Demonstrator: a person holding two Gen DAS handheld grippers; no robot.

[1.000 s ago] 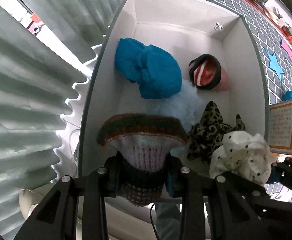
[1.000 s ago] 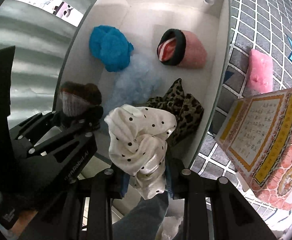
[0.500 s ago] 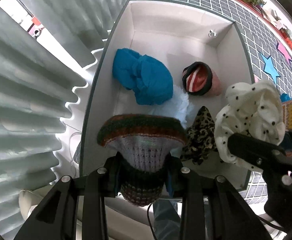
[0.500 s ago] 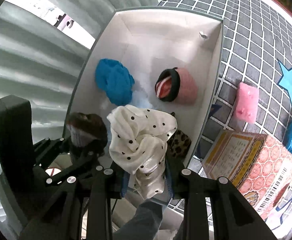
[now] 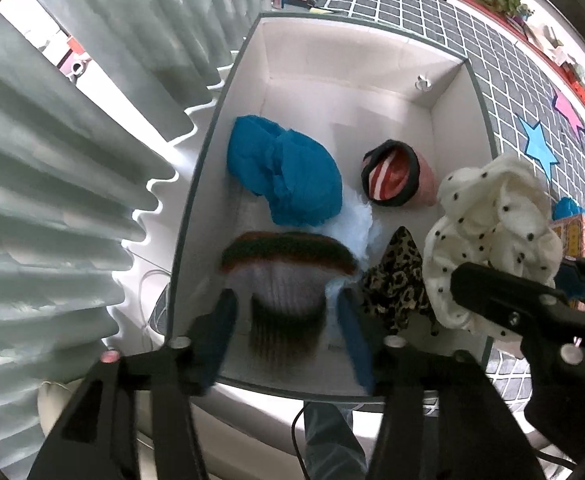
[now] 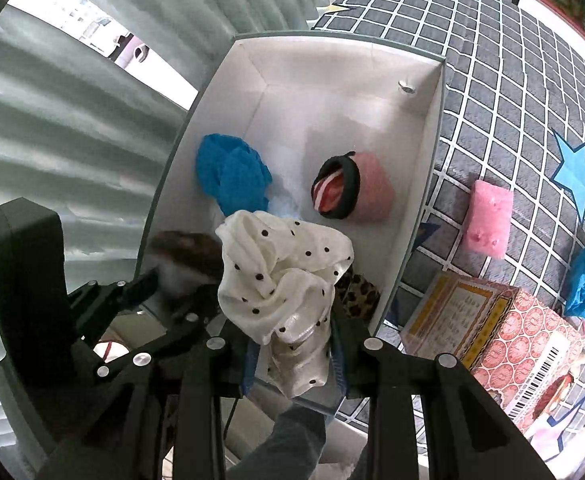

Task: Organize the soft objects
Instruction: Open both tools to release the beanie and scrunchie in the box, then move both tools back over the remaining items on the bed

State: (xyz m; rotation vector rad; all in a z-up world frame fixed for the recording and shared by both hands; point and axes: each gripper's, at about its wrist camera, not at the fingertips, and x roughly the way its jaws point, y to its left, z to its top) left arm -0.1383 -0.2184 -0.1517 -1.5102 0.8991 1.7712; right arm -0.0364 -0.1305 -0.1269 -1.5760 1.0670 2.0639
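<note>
Now the left tongs are spread wide around the knit hat, and the right tongs grip the spotted cloth above the white box.

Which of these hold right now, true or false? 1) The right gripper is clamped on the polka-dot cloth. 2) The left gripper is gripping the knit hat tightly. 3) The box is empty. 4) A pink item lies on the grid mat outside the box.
1) True. The right gripper is shut on the white polka-dot cloth, held above the white box.
2) False. The left gripper is open; its fingers stand apart from the knit hat, which looks blurred, as if dropping.
3) False. The box holds a blue cloth, a pink hat with striped lining, a leopard-print cloth and something fluffy and pale blue.
4) True. A pink item lies on the grid mat, right of the box.
</note>
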